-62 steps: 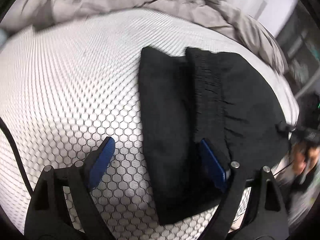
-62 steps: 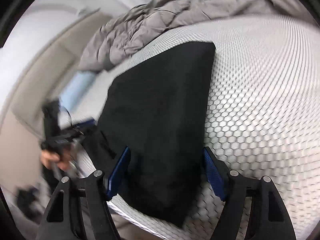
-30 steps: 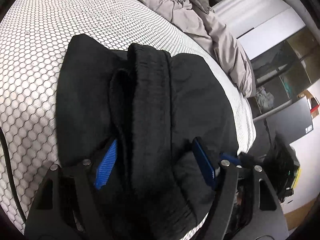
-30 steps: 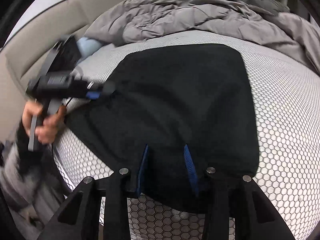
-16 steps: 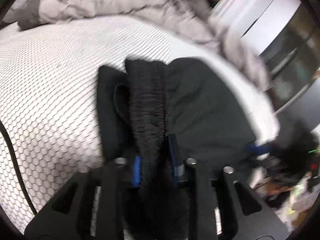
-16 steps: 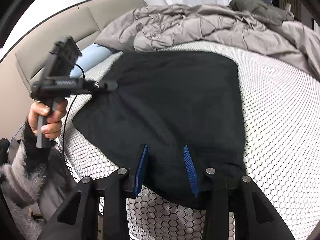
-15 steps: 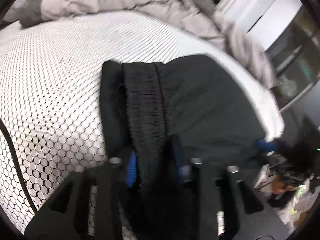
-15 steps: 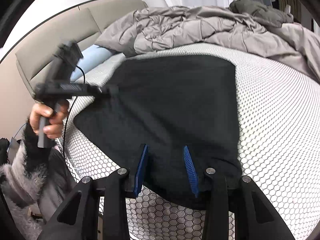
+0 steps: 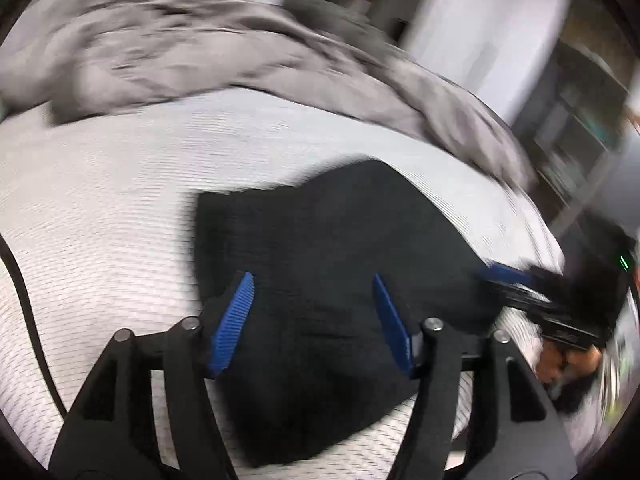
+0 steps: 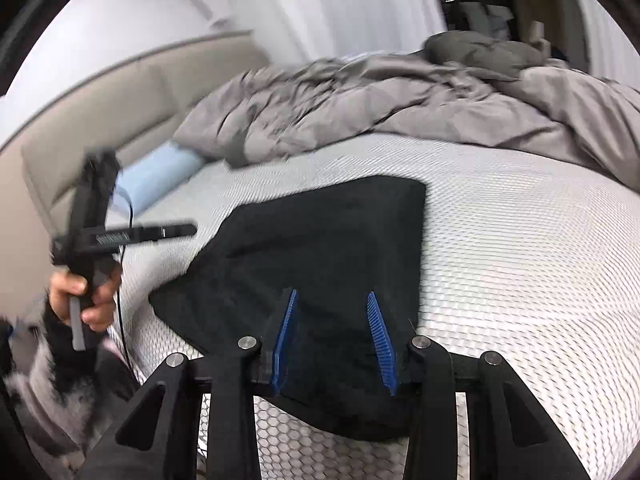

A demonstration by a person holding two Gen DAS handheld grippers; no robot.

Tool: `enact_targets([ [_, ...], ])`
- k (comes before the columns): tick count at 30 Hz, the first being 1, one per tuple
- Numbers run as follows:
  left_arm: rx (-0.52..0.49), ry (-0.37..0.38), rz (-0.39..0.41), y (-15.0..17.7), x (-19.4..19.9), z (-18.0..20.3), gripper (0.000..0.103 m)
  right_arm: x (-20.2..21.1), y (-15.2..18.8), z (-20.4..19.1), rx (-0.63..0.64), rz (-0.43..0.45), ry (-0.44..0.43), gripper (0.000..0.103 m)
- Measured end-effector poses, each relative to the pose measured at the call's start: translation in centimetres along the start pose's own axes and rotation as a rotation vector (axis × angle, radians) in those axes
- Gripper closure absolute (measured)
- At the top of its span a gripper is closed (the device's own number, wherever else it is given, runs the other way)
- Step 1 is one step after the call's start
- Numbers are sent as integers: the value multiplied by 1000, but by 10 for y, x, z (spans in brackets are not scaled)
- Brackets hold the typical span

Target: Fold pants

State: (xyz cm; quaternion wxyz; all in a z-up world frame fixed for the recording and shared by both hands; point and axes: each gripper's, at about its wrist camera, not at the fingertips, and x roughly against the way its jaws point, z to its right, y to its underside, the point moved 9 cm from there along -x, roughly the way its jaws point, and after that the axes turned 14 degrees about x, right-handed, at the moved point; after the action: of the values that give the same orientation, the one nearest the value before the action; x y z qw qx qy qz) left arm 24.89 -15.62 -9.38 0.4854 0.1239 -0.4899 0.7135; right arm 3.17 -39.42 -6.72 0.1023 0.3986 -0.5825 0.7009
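Through my left wrist camera, my left gripper (image 9: pixel 314 320) hangs over the black pants (image 9: pixel 340 264) with its blue pads spread wide and nothing between them. The picture is smeared with motion, so I cannot make out the cloth's detail. The pants lie as a compact dark bundle on the white honeycomb mattress (image 9: pixel 100 208), near its front edge, with the grey duvet (image 9: pixel 200 56) heaped well behind. At the right edge of this view my other tool shows as a dark blur, reaching toward the far side of the bundle.

Through my right wrist camera, my right gripper (image 10: pixel 334 340) sits low over the near hem of the pants (image 10: pixel 320 248). Its pads stand apart with black cloth lying between and under them — I see no fold pinched, so I judge it released, not holding. From here the bundle looks flat and roughly squared, its far corner crisp. My left tool (image 10: pixel 120 236) is off to the left, clear of the cloth, in front of a pale blue pillow (image 10: pixel 156 176) and the beige headboard (image 10: pixel 132 92).

The risks, as I judge them: the bundle lies close to the mattress edge, so a careless drag could pull it over; and a ridged pad could snag the top layer as I lift away, peeling the fold open.
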Motion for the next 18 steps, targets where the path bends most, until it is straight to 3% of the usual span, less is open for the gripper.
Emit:
enact_targets([
  [2,-120,32,-111,27,-26,26,41,-23,3,-13,55,-59,3,66],
  [3,-172,12,-161,41,-39,30,41,-35,8,-17,79,-96,16,66],
  [5,-254,-45,-188,55,-52,26,41,-49,21,-19,128,-152,56,68],
  [7,-293,-41,-198,60,-47,23,41,-46,31,-17,186,-174,92,69],
  [14,-299,-25,-216,67,-27,7,41,4,56,20,177,-197,200,69],
  [18,-257,10,-201,58,-14,10,41,17,33,22,108,-95,137,67],
])
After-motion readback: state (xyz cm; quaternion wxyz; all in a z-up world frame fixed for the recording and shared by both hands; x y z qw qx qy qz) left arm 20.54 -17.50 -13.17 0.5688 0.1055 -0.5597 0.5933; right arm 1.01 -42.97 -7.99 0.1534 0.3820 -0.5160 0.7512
